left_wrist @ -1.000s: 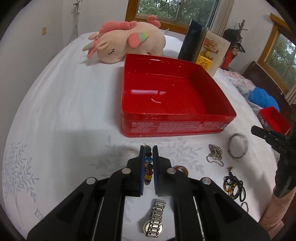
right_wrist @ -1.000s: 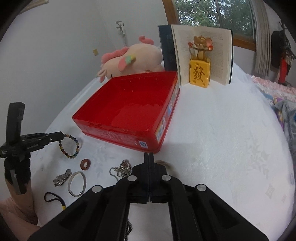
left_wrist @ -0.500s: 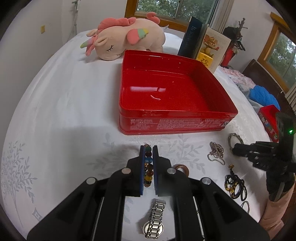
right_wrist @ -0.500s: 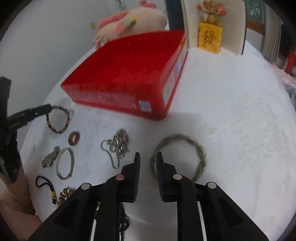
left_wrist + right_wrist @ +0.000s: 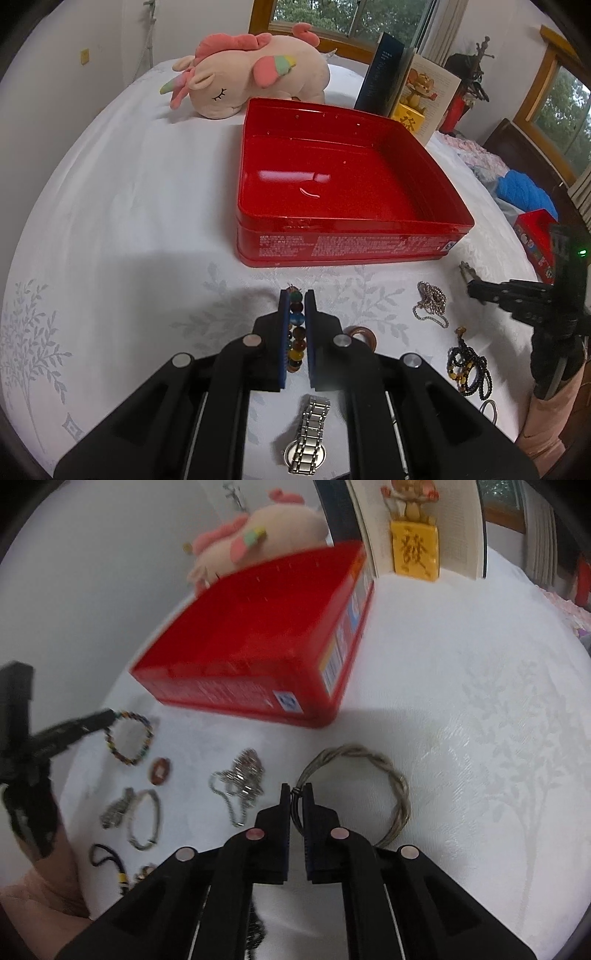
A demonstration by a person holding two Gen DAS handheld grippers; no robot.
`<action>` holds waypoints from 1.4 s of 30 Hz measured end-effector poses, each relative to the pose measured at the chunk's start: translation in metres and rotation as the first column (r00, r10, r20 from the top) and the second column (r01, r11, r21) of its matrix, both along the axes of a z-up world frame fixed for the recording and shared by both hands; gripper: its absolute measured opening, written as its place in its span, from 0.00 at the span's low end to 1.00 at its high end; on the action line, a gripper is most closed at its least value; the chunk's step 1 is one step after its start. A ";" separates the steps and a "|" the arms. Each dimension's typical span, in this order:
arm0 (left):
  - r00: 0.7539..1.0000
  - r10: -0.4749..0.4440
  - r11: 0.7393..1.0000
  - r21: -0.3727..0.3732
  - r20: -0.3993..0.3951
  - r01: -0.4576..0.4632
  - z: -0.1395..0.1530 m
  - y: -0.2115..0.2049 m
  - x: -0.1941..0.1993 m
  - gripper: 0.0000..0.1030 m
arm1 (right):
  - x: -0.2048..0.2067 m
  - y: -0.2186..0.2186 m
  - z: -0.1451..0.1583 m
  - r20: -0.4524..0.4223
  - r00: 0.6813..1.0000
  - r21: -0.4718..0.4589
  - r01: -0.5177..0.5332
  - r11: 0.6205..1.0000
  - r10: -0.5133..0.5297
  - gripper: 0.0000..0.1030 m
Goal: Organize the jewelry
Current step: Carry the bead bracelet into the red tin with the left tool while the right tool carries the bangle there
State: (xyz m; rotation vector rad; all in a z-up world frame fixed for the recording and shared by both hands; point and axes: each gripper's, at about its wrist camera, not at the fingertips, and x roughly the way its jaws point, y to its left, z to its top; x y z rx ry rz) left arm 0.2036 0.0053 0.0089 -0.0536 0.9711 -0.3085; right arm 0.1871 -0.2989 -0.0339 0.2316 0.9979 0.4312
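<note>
My left gripper is shut on a multicoloured bead bracelet, held just above the white cloth in front of the empty red tin. In the right wrist view the same bracelet hangs from the left gripper's tip. My right gripper is closed around the near edge of a twisted silver wire bangle lying on the cloth right of the red tin.
On the cloth lie a silver watch, a brown ring, a silver chain and dark bead strands. A plush unicorn and an open book stand behind the tin.
My right gripper has come down to the wire bangle, opened, and closed onto its near edge. My left gripper still holds the bead bracelet and has shifted slightly toward the tin.
</note>
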 end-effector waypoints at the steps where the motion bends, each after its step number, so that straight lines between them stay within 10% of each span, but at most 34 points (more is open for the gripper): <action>1: 1.000 0.001 1.000 -0.002 0.001 -0.001 0.000 0.000 0.000 0.06 | 0.000 -0.002 0.004 0.006 1.000 0.026 0.000 1.000 0.000 0.05; 11: 0.999 -0.024 0.999 -0.036 0.029 0.025 0.015 -0.006 -0.005 0.06 | -0.002 -0.014 0.016 0.007 1.000 0.226 -0.018 0.974 0.017 0.03; 42: 0.992 -0.050 0.991 -0.122 0.115 0.064 0.072 -0.047 0.078 0.06 | 0.074 0.033 0.104 0.115 0.993 0.148 -0.049 0.988 0.032 0.03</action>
